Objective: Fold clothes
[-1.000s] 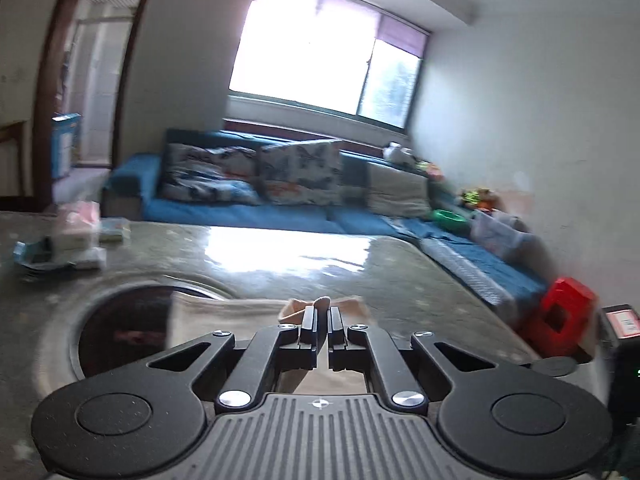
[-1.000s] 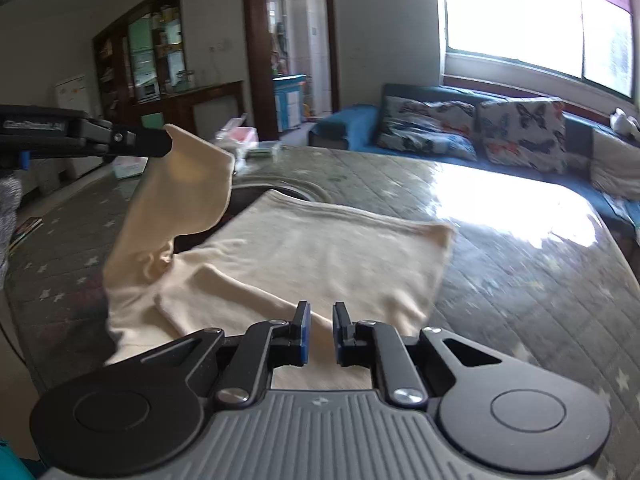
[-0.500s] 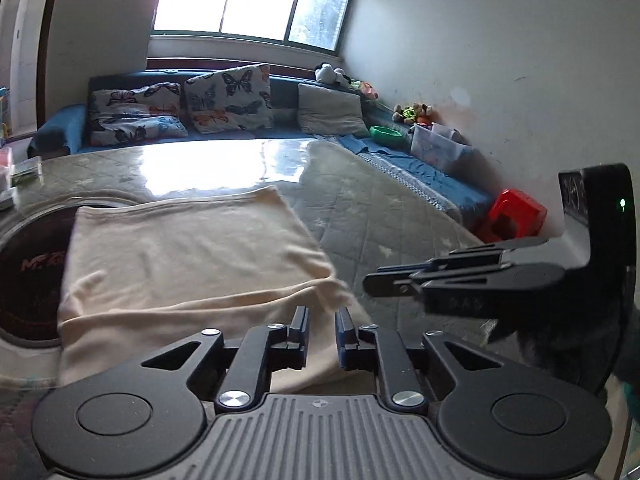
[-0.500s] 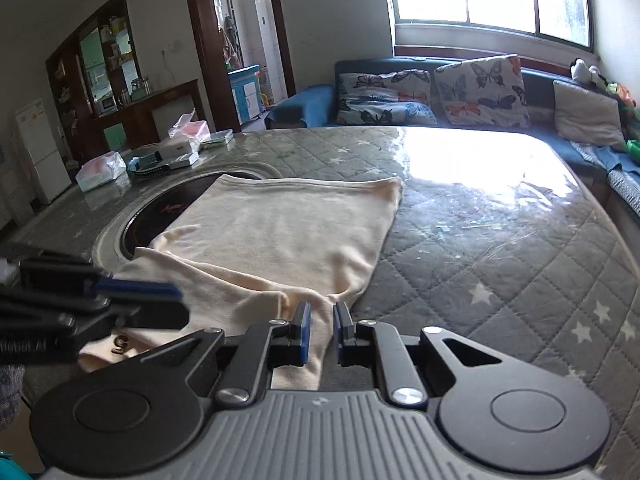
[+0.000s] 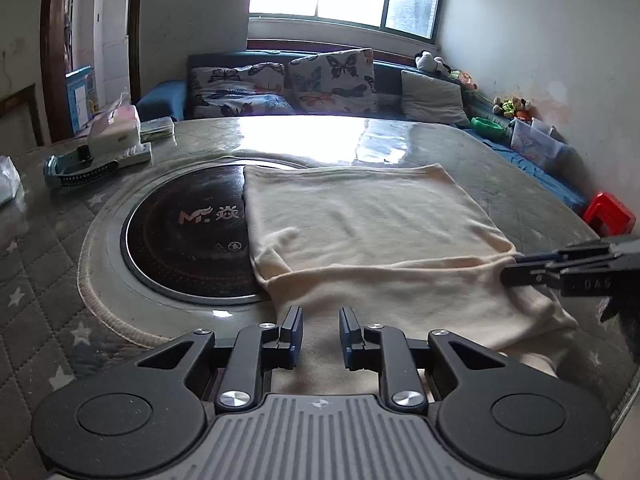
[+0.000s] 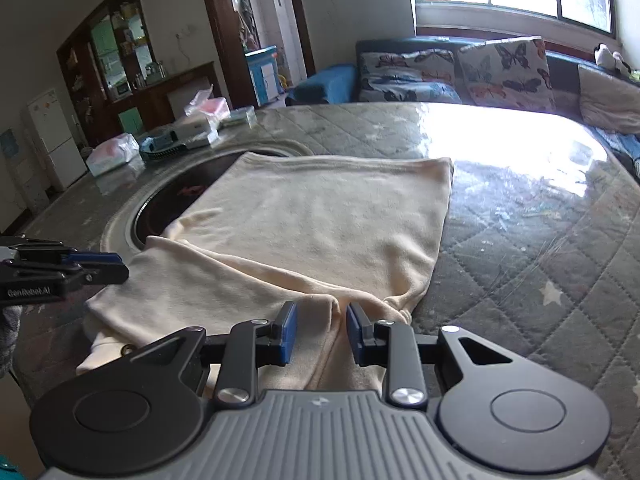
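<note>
A cream garment [image 5: 372, 240] lies spread on the quilted table, its near part folded over in a band; it also shows in the right wrist view [image 6: 320, 232]. My left gripper [image 5: 319, 332] is open and empty, just above the garment's near left edge. My right gripper [image 6: 320, 332] is open over a bunched ridge of the cloth at the near right corner, holding nothing. The right gripper shows at the right edge of the left wrist view [image 5: 568, 268], the left gripper at the left of the right wrist view [image 6: 64, 272].
A round black cooktop [image 5: 184, 240] is set in the table, partly under the garment. Boxes and tissue packs [image 5: 116, 136] sit at the table's far left. A blue sofa with butterfly cushions [image 5: 320, 80] stands behind. A red stool [image 5: 608, 214] is on the right.
Both grippers opened wider. The left one had held a cloth corner up a second ago; the cloth now lies folded down on the table. Both grippers have drawn back low to the near edge.
</note>
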Tool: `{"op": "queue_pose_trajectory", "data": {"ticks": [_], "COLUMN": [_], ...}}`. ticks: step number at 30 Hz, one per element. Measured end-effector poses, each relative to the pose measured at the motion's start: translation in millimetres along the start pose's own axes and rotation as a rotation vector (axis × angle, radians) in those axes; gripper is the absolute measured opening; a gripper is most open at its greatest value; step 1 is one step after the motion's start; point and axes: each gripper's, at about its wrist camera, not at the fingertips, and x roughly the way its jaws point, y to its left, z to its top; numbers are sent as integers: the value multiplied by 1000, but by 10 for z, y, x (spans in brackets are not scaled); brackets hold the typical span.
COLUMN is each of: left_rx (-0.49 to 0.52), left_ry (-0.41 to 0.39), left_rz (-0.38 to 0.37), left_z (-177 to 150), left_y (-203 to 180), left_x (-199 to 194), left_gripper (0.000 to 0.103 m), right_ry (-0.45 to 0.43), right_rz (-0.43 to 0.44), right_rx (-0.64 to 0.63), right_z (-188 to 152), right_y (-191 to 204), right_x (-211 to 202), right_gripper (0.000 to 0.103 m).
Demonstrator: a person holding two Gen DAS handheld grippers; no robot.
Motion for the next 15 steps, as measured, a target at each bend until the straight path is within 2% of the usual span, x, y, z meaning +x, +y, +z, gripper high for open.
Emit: {"op": "queue_pose_trajectory", "data": {"ticks": [4, 11, 15], "left_rx": [10, 27, 36], "left_ry": [5, 15, 21], "left_rz": [5, 16, 23], "left_z": [25, 64, 86], "left_y": [21, 63, 87], "left_x": [89, 249, 340], "left_gripper": [21, 21, 23], "right_ry": [13, -68, -12], "right_rz": [-28, -73, -105], "right_rx": [-27, -64, -41], "right_z": [-13, 164, 127], "right_y": [53, 150, 63], "right_x": [42, -207, -49], "right_gripper": [9, 7, 8]}}
